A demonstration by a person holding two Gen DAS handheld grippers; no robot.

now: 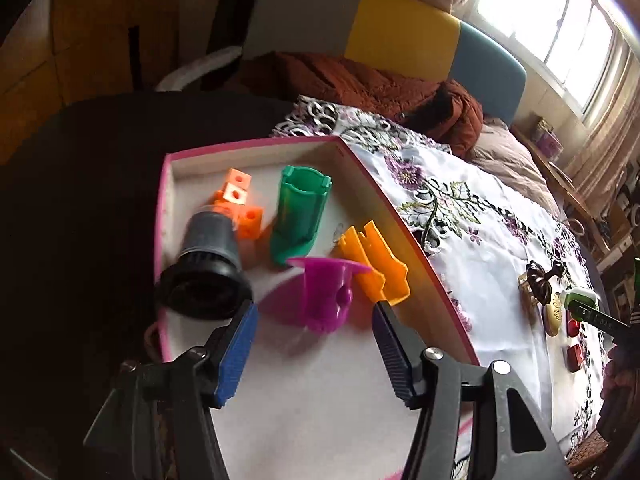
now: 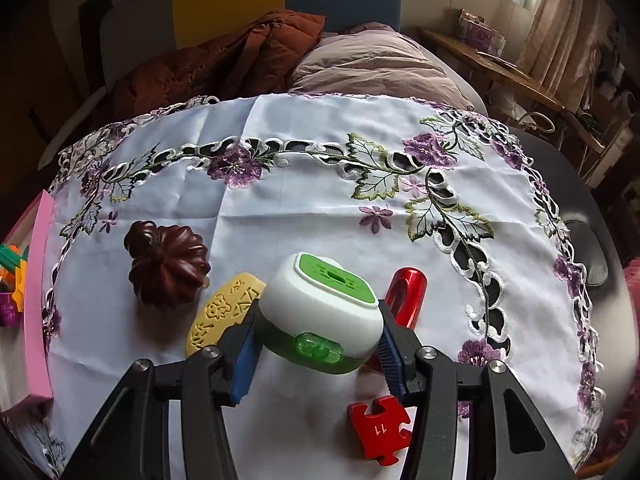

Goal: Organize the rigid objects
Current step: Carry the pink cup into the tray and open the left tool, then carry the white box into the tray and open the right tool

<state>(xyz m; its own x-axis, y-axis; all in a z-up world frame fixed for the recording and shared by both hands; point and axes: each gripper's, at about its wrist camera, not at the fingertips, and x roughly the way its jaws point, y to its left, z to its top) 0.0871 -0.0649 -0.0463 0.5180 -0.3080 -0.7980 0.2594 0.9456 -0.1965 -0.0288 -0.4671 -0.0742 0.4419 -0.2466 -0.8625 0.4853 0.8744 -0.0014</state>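
Blue-padded left claw (image 1: 314, 324) hangs with jaws apart over the near end of the pink-rimmed white box (image 1: 248, 147), empty, the magenta plastic flanged piece (image 1: 326, 296) lying just beyond its tips. Over the embroidered surface (image 2: 320, 208), the right claw (image 2: 318, 334) is clamped on the white-and-green plastic device (image 2: 320, 304). Best lift it clear of the yellow carved oval (image 2: 224, 316), then carry it left to the box.

Only one readable bit: "11" in pale digits on the red puzzle piece (image 2: 379, 430), seen upside down, sitting around 5 o'clock in the right wrist view. Some pale markings too on the dark bar (image 1: 596, 317) at about 4 o'clock in the left wrist view, but way too small and blurry to make out. Nothing else legible anywhere.
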